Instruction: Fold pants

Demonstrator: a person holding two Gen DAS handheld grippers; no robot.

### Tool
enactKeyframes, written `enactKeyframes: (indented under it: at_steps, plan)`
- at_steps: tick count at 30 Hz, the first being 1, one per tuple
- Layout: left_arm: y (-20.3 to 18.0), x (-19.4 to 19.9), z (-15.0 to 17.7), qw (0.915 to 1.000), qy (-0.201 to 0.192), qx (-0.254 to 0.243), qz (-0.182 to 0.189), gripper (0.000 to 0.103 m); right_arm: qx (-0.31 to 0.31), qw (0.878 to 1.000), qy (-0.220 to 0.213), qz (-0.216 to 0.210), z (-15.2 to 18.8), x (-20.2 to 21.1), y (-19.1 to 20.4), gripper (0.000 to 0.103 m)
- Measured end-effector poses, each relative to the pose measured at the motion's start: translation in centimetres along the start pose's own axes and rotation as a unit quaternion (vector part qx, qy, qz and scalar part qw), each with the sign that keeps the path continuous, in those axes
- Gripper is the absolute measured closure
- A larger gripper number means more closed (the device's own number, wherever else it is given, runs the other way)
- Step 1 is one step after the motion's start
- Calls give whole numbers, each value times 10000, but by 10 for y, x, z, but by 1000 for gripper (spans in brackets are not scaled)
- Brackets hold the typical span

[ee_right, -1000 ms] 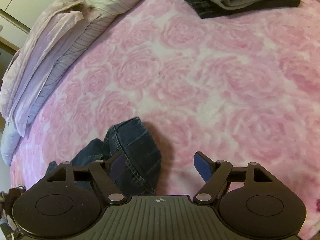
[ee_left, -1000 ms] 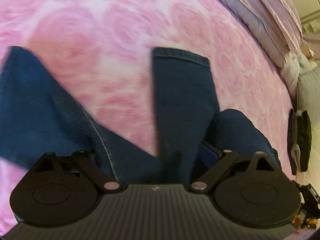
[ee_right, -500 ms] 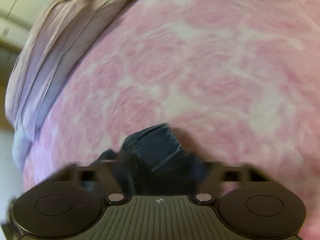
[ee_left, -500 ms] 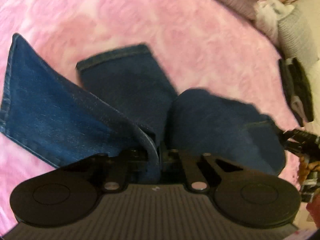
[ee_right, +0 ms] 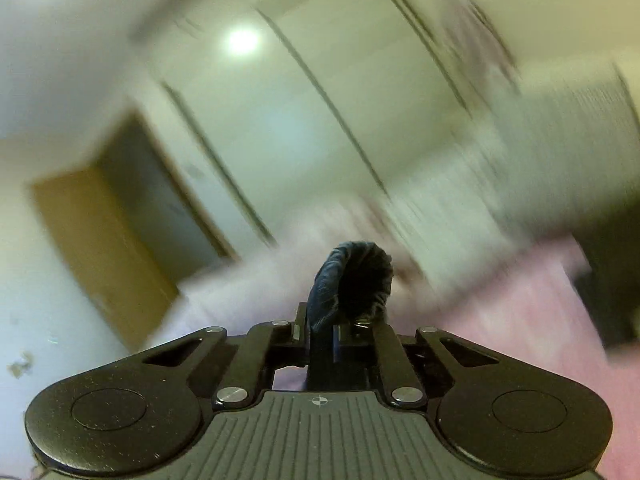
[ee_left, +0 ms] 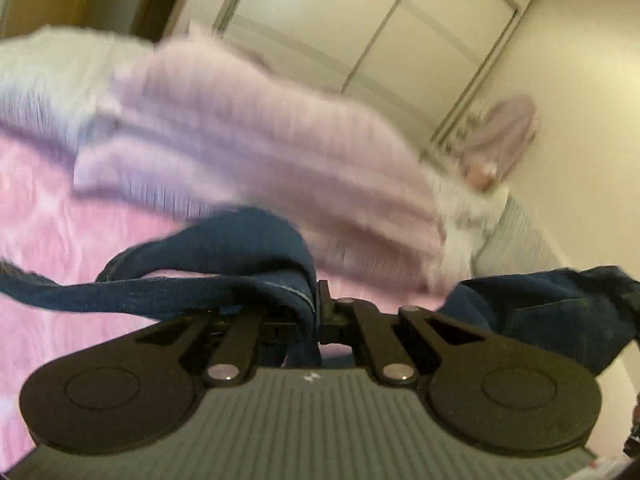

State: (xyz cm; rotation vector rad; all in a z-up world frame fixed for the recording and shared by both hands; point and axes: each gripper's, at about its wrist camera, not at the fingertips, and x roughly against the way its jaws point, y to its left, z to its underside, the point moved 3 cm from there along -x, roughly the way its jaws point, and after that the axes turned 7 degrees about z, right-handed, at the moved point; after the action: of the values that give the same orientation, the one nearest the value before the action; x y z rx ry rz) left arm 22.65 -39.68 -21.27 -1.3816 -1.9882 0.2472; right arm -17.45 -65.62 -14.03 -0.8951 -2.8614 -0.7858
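Ahead of our left gripper (ee_left: 318, 312) we see a rumpled lilac striped duvet (ee_left: 256, 148) heaped on the pink rose-patterned blanket (ee_left: 60, 248), and beyond it pale wardrobe doors (ee_left: 360, 24) and a lilac cloth (ee_left: 504, 132) hanging by the wall; all of it is blurred. From the right wrist view we see the same wardrobe doors (ee_right: 320, 100), a wooden door frame (ee_right: 92, 240) to the left and a dark shape (ee_right: 612, 280) at the right edge that is too smeared to name.

The blue jeans (ee_left: 224, 264) are up off the blanket. Our left gripper's jaws are pressed together, pinching a hemmed edge of the denim. The cloth runs roughly level across this view, a band going left and another bunch (ee_left: 560, 304) at the right.

Our right gripper (ee_right: 320, 332) has its jaws closing on a fold of the jeans (ee_right: 352, 280), which curls up above the fingertips.
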Motion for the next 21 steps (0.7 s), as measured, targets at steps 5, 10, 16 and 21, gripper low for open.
enactKeyframes:
  at_steps: [5,10,16,21]
  plan:
    - [17,35,36,9998,175,68,-19,78,1312,9898,413,-369,14,73,12,96]
    - [77,61,139,9706,1774,282,-1600,62,-9,9336,3041,1895,135,138,-90,76]
    - [96,83,170,9534,2110,451,-2108,49,-2853,8549,3125,3002,213,165,-147,53]
    - [97,57,142,9650,1772,547,-1855,37,-4060,8293,2647,2781,240,113,-150,44]
